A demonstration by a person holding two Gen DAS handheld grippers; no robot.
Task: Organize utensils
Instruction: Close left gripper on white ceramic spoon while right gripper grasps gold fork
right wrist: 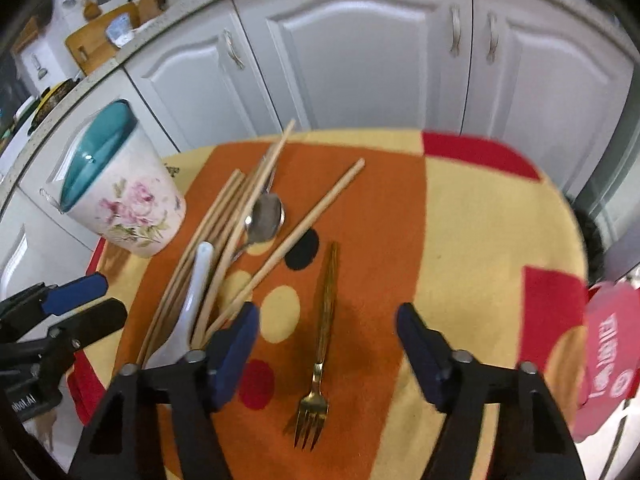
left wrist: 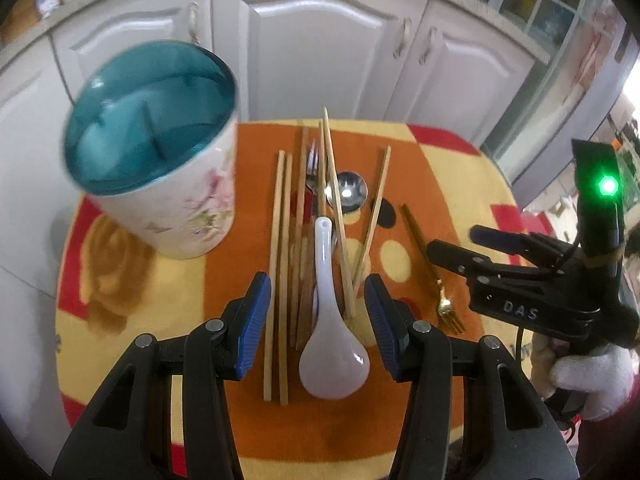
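Several chopsticks lie bundled on the tablecloth, a white spoon resting among them and a steel spoon at their twelve o'clock end. Left gripper hangs over that bundle, jaws apart, the white spoon's handle between them with nothing pinched, I think, though blur makes contact hard to judge. At three o'clock a gold fork lies alone, framed by the right gripper, jaws wide and not gripping. Floral cup with its teal inside stands at ten o'clock, cabinets behind.
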